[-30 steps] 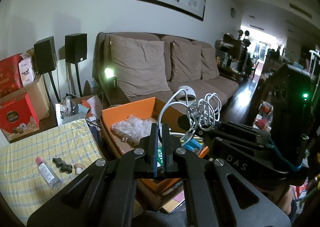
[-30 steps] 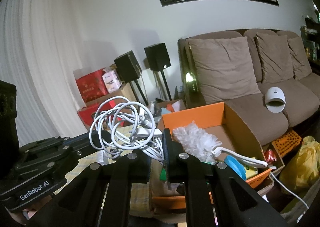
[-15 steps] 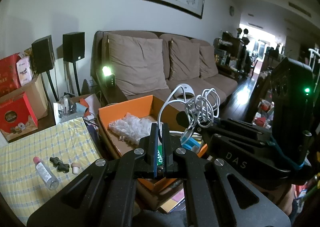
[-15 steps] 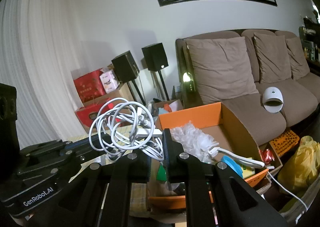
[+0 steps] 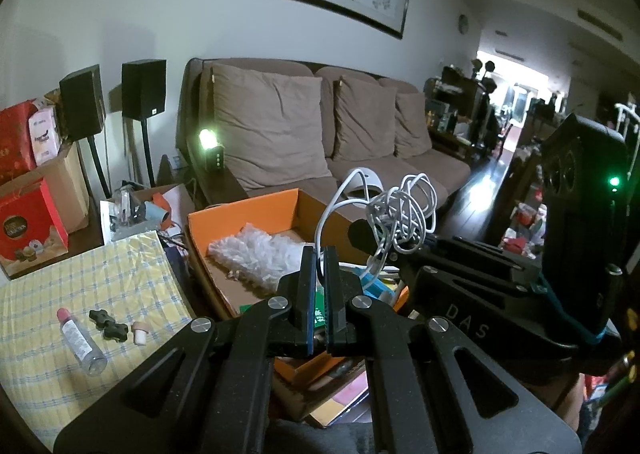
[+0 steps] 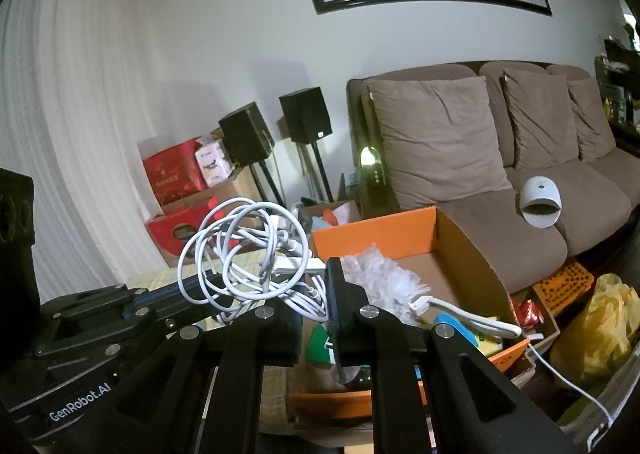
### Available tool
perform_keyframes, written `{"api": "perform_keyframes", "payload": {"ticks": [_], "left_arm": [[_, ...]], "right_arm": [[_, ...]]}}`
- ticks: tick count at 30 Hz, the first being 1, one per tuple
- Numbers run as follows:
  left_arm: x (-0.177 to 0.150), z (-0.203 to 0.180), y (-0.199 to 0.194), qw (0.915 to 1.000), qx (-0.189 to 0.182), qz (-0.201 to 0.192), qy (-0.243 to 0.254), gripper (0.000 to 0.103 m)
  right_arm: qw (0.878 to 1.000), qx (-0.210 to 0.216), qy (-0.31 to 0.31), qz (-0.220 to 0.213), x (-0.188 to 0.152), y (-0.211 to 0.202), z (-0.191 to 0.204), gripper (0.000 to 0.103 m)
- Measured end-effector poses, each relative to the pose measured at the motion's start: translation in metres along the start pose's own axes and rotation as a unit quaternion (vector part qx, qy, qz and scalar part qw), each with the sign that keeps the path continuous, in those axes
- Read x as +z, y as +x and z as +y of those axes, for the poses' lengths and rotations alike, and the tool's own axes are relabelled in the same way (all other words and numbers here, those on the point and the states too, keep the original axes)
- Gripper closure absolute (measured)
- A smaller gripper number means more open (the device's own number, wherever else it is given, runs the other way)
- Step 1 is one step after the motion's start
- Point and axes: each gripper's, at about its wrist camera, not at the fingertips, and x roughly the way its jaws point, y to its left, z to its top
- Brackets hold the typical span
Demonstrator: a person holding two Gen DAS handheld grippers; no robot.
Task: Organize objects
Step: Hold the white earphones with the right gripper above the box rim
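Beyond the orange box [image 5: 244,213] stands a brown sofa [image 5: 320,133]. Above that box, the right gripper [image 6: 316,306] pinches a tangled white cable [image 6: 248,254], and the left gripper [image 5: 319,282], just beside it, nips a strand of the same cable. Left of the box, a small bottle [image 5: 78,338] lies on the yellow checked cloth [image 5: 100,278].

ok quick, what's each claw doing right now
Left claw: closed on a strand of the white cable.
Right claw: closed on the same cable's coiled bundle.
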Motion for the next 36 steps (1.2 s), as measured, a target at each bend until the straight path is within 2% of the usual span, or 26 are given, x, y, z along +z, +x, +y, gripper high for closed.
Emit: {"api": "perform_keyframes", "payload": {"ticks": [36], "left_arm": [[0.001,-0.009,-0.003,0.9999,-0.012,-0.005,-0.005,0.099]], "right_arm": [[1.0,-0.02,0.016,0.004,0.003,-0.006,-0.015,0.093]]}}
